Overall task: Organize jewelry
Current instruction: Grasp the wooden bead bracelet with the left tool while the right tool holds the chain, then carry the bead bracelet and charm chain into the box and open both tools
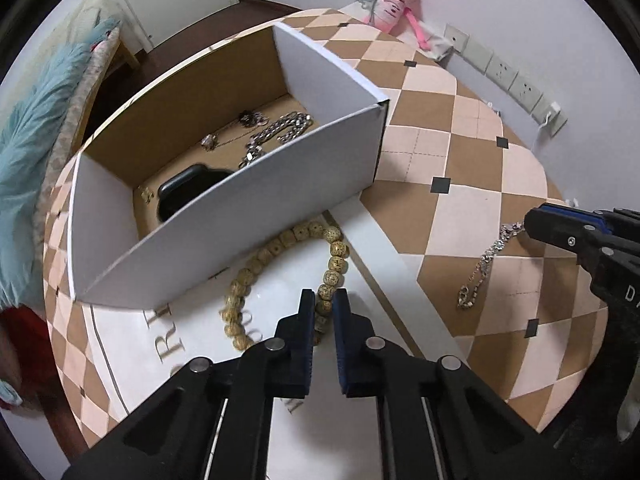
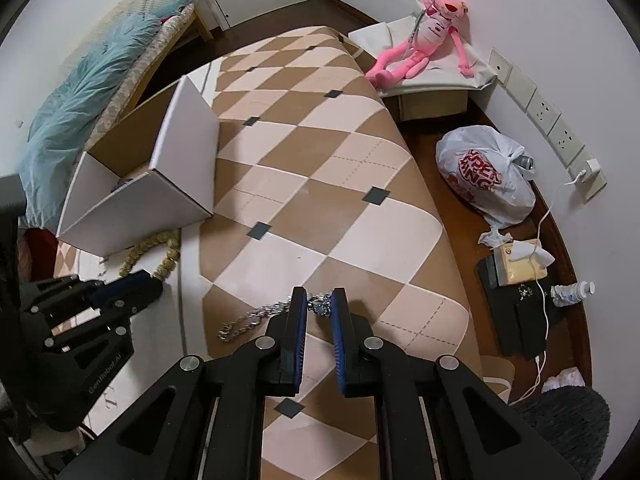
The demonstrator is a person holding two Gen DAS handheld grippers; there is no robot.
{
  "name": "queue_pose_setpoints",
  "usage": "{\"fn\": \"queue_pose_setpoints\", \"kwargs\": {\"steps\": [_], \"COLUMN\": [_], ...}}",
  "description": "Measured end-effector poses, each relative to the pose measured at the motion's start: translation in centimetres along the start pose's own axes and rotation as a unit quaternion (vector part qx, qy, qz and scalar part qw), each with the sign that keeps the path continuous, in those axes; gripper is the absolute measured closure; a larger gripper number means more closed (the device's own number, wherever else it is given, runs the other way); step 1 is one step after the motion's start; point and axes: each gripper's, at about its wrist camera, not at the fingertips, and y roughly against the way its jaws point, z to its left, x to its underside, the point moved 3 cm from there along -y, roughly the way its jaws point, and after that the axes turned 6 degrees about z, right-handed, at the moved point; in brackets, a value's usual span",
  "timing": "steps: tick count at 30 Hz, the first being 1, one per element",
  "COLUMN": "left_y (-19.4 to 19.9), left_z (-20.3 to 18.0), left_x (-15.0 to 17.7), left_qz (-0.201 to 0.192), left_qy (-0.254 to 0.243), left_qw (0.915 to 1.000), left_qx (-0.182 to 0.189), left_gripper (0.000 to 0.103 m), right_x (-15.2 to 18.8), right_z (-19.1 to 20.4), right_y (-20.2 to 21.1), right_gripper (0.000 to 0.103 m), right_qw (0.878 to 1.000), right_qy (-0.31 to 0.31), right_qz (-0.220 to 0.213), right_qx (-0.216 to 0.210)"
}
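Note:
A wooden bead bracelet (image 1: pixel 280 256) lies on a white box lid (image 1: pixel 168 332) in front of an open white cardboard box (image 1: pixel 224 216). My left gripper (image 1: pixel 323 300) is shut on the bracelet's near beads. Inside the box lie silver chains (image 1: pixel 276 132) and a black tray (image 1: pixel 188 192). A silver chain bracelet (image 1: pixel 480 268) lies on the checkered table (image 1: pixel 472 152). My right gripper (image 2: pixel 319 300) is shut on one end of it (image 2: pixel 316 306); the rest of the chain (image 2: pixel 248 322) trails left. The right gripper also shows in the left wrist view (image 1: pixel 532 224).
The box (image 2: pixel 160 184) stands at the table's left. A pink plush toy (image 2: pixel 420 40) sits on a white stand by the wall. On the floor at right are a plastic bag (image 2: pixel 484 176), a tissue pack (image 2: pixel 516 264) and a bottle (image 2: pixel 572 292). A blue blanket (image 2: pixel 80 108) lies left.

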Motion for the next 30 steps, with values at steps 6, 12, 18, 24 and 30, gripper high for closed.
{"fn": "queue_pose_setpoints", "kwargs": {"steps": [6, 12, 18, 24, 30], "left_y": [2.8, 6.5, 11.1, 16.3, 17.7], "left_z": [2.4, 5.1, 7.8, 11.0, 13.8], "left_x": [2.0, 3.8, 3.6, 0.9, -3.0], "left_qz": [-0.028, -0.064, -0.101, -0.146, -0.162], "left_qy": [0.063, 0.122, 0.149, 0.157, 0.164], "left_qw": [0.9972, 0.9885, 0.9803, 0.9726, 0.9693], "left_qx": [0.030, 0.061, 0.080, 0.090, 0.085], "left_gripper": [0.096, 0.097, 0.097, 0.097, 0.097], "right_x": [-0.4, -1.4, -3.8, -7.6, -11.8], "right_z": [1.9, 4.3, 7.2, 10.8, 14.8], "right_y": [2.4, 5.6, 9.8, 14.1, 14.0], "right_gripper": [0.090, 0.090, 0.090, 0.090, 0.091], "right_qw": [0.999, 0.997, 0.992, 0.984, 0.981], "right_qy": [0.017, 0.038, 0.058, 0.090, 0.129], "right_qz": [-0.019, -0.042, -0.074, -0.110, -0.108], "right_qx": [-0.022, -0.049, -0.085, -0.111, -0.102]}}
